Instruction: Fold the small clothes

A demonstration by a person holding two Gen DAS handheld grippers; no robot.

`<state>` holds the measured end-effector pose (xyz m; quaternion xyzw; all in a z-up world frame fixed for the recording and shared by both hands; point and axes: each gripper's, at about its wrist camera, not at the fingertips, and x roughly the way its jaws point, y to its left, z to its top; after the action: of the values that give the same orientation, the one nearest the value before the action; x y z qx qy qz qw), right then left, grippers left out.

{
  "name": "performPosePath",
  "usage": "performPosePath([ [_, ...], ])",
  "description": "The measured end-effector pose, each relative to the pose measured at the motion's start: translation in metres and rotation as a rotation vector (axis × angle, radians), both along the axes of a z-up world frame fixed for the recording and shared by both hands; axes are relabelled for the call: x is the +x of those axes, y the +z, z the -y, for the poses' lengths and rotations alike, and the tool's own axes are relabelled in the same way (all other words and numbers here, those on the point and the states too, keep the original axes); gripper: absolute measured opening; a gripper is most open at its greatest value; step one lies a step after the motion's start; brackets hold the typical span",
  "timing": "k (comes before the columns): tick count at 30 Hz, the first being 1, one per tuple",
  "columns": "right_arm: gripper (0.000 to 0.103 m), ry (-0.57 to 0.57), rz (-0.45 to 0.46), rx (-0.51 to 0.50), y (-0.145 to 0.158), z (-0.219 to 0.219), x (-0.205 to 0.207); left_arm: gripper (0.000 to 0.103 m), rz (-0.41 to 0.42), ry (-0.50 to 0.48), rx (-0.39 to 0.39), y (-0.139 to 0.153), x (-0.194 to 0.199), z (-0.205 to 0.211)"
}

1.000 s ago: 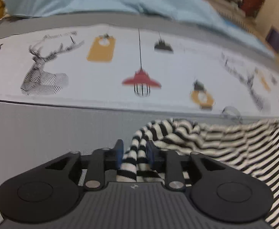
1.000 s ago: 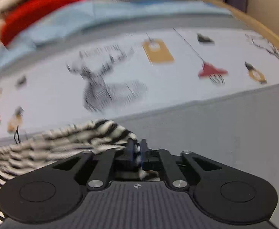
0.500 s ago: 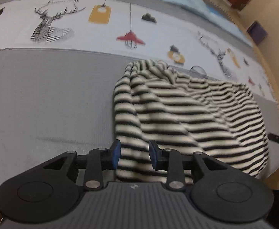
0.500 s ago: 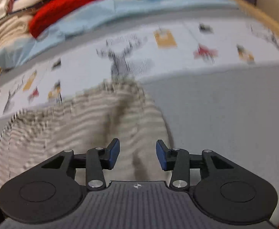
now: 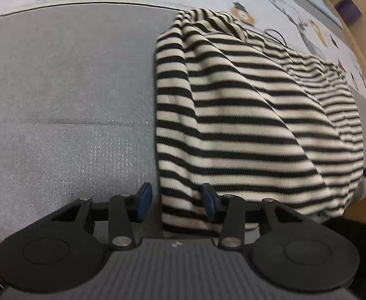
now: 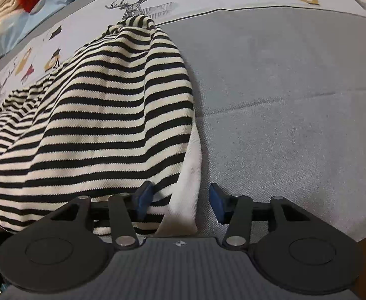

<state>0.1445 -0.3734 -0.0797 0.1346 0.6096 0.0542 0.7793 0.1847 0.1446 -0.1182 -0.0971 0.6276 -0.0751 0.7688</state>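
Both hand-held grippers, left and right, have let go, jaws apart, leaving the striped sweater folded on the grey bedspread to settle flat.

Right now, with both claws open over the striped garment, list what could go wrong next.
1. The striped sweater lies rumpled, its far end bunched, so the next fold may come out crooked.
2. Its near hem sits near the grey bedspread's edge and could slide off.
3. The left claw or right claw may pinch only one layer.
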Motion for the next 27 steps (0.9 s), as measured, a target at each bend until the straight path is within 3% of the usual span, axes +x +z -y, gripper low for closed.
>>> performPosePath([
  [1, 0.042, 0.001, 0.003, 0.009, 0.001, 0.000, -0.001, 0.022, 0.004, -0.013, -0.018, 0.002, -0.002, 0.000],
  [2, 0.025, 0.010, 0.009, 0.022, 0.003, 0.002, -0.002, 0.003, 0.018, -0.028, -0.033, 0.004, -0.005, 0.000],
  [4, 0.011, 0.039, 0.049, 0.029, 0.009, 0.000, -0.002, 0.003, 0.090, -0.048, -0.022, 0.018, -0.011, -0.002],
  [7, 0.008, -0.016, 0.190, 0.040, 0.035, 0.010, -0.006, 0.002, 0.251, -0.029, -0.071, 0.050, -0.023, -0.013],
  [9, 0.007, -0.084, 0.302, 0.110, 0.058, 0.021, -0.011, 0.002, 0.333, -0.019, -0.078, 0.068, -0.034, -0.020],
  [11, 0.007, -0.071, 0.302, 0.079, 0.062, 0.022, -0.014, 0.001, 0.296, -0.013, -0.007, 0.064, -0.041, -0.023],
  [14, 0.007, -0.057, 0.097, 0.007, 0.028, 0.022, -0.012, 0.001, 0.100, -0.028, 0.053, 0.031, -0.035, -0.024],
  [16, 0.007, -0.014, 0.006, -0.028, 0.010, 0.016, -0.011, 0.001, 0.042, -0.113, 0.132, 0.017, -0.036, -0.009],
  [18, 0.007, 0.043, 0.011, -0.074, 0.007, 0.004, -0.010, 0.002, 0.012, -0.148, 0.183, 0.010, -0.036, 0.003],
  [21, 0.011, -0.002, 0.003, -0.071, 0.008, 0.007, -0.006, 0.006, -0.031, -0.099, 0.262, 0.006, -0.031, 0.001],
  [24, 0.016, -0.018, 0.056, -0.144, 0.019, 0.008, -0.009, 0.017, 0.065, -0.039, 0.279, 0.029, -0.027, -0.005],
  [27, 0.022, -0.018, 0.210, -0.167, 0.044, 0.002, -0.011, 0.022, 0.247, -0.016, 0.112, 0.065, -0.030, -0.006],
])
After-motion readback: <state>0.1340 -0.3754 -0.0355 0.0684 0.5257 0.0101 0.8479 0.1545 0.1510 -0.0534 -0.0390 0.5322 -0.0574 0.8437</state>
